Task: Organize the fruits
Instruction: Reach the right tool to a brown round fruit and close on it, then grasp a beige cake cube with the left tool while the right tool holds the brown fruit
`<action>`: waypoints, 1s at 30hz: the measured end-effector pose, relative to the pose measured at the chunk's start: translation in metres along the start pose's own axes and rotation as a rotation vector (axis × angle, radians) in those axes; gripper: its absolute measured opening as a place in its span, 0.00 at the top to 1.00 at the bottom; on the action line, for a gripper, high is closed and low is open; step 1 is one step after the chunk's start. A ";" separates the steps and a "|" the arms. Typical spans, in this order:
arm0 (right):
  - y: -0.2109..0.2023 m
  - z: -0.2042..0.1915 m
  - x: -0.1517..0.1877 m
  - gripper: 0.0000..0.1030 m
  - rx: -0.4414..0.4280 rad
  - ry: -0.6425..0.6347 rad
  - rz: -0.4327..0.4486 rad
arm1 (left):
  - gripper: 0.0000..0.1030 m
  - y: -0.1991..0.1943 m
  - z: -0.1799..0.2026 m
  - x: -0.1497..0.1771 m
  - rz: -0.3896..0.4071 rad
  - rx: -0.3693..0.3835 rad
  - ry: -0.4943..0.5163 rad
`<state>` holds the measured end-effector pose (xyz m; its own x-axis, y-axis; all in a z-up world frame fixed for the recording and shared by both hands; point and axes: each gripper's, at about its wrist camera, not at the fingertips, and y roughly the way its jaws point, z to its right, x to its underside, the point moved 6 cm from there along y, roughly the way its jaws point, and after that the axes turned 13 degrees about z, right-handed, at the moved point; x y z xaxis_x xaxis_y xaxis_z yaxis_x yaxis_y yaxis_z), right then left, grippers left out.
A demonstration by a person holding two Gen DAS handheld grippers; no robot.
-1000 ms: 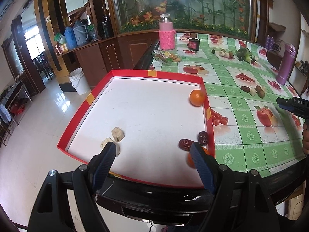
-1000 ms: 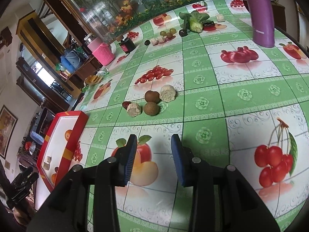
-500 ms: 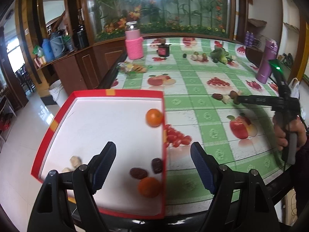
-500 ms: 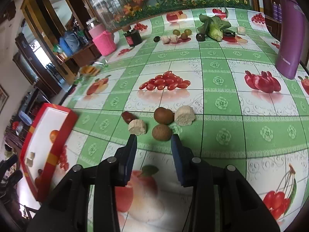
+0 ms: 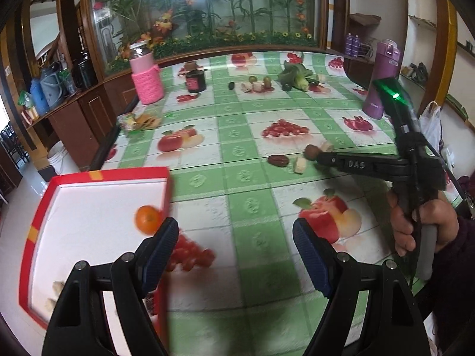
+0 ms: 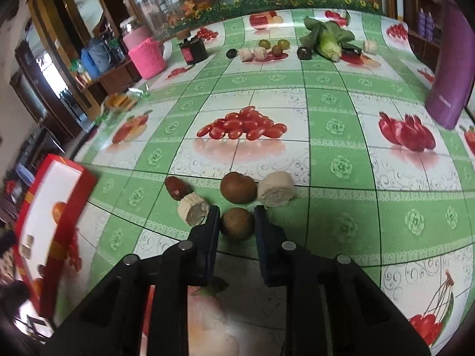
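Observation:
My right gripper (image 6: 237,216) is closing on the nearer of two brown round fruits (image 6: 237,222), and its pads touch both sides of it. The second brown fruit (image 6: 238,187), two pale cut chunks (image 6: 276,189) (image 6: 193,209) and a dark red date (image 6: 176,188) lie just beyond on the green tablecloth. In the left wrist view the right gripper (image 5: 319,157) reaches into that cluster. My left gripper (image 5: 234,225) stands open and empty over the table. It is beside the red tray (image 5: 109,174), which holds an orange (image 5: 147,219).
A purple bottle (image 6: 451,68) stands at the right. At the back are a pink knitted jar (image 5: 147,77), a dark jar (image 6: 193,50), leafy greens (image 6: 329,38) and more small fruits (image 6: 261,50). A snack packet (image 5: 139,121) lies near the left table edge.
The left gripper has swung right, from over the tray to over the tablecloth. The right gripper has advanced to the fruit cluster and narrowed its jaws around the nearer brown fruit.

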<state>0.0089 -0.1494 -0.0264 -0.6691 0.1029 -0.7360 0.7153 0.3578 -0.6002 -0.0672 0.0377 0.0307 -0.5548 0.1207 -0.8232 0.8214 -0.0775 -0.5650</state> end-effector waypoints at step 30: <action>-0.049 0.084 -0.009 0.76 0.036 0.143 0.110 | 0.23 0.087 0.063 -0.016 -0.075 0.004 0.006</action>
<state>-0.0037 -0.2458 -0.0164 -0.6061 0.2720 -0.7475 0.7911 0.3040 -0.5308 0.0046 -0.0329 -0.0086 -0.6142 0.1326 -0.7779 0.7768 -0.0721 -0.6256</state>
